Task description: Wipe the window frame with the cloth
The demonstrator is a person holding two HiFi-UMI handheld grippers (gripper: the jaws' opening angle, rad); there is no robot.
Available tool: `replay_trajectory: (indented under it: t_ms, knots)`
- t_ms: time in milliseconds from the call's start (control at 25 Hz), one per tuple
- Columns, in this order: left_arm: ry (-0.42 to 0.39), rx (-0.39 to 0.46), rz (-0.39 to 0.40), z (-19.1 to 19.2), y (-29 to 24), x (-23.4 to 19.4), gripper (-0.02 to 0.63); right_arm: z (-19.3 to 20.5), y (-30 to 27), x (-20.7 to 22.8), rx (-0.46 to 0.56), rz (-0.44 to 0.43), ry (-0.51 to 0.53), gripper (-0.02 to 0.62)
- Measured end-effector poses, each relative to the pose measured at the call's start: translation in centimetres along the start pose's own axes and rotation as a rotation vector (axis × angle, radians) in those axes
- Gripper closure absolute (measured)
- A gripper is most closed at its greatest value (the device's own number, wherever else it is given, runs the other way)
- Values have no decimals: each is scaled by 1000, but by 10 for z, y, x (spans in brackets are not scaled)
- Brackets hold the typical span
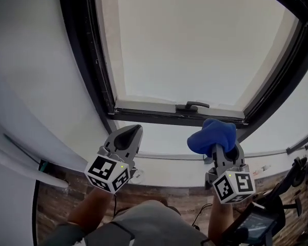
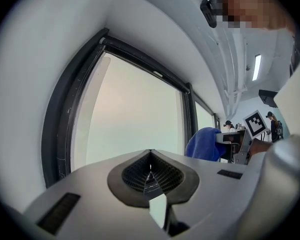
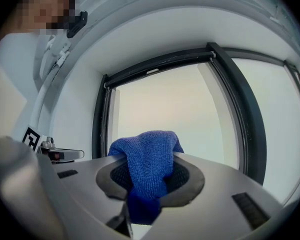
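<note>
Wiping not started, by the look of it. The window frame (image 1: 85,60) lies ahead of both sets of fingers and nothing touches it, so the whole frame is left to do.

Frame: dark, matte, straight profiles with squared corners. It could be metal or plastic; the views don't settle which. A black seal line runs inside it. The pane (image 1: 195,40) within is flat, milky and non-see-through.

Left gripper (image 1: 129,136): grey smooth shell with dark ribbed pads. Its fingers are pressed together with nothing between them, held short of the lower frame rail.

Right gripper (image 3: 150,171): same build, with the fingers clamped on the cloth (image 1: 211,136).

Cloth: blue, soft looped microfibre weave, bunched into a rounded lump. It bulges out past the right fingertips with a tail hanging back between them. It sits just short of the bottom rail and apart from it.

Handle (image 1: 192,106): small dark lever, lying flat along the bottom rail, beyond the cloth-holding fingers.
</note>
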State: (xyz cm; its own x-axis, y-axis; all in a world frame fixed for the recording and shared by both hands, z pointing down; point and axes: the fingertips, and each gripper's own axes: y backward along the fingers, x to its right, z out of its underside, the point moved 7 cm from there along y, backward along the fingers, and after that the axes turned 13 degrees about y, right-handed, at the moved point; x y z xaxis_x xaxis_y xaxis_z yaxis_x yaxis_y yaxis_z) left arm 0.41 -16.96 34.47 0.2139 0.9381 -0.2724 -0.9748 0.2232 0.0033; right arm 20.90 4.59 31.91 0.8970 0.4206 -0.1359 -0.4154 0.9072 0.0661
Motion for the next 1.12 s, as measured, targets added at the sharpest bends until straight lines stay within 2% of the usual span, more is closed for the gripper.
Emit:
replay_trajectory:
  t_ms: [160,280,400,560,840,1120]
  knots:
    - [-4,11,-70,-1,-13,-8,598,8,-29,10,-5,-73,-4,476]
    - [-13,6,-149,2,-9,-30,598,21,-60,-8,-22,-140,-18,476]
    - [-15,9,-219,5,3,-60,597,36,-98,-43,-46,-209,-22,476]
    - [-16,23,-262,8,13,-100,598,55,-143,-101,-56,-284,-1,476]
    - [45,8,-332,35,31,-151,598,105,-207,-204,-114,-437,39,476]
    - [52,-40,-377,62,29,-176,597,158,-255,-273,-190,-563,44,476]
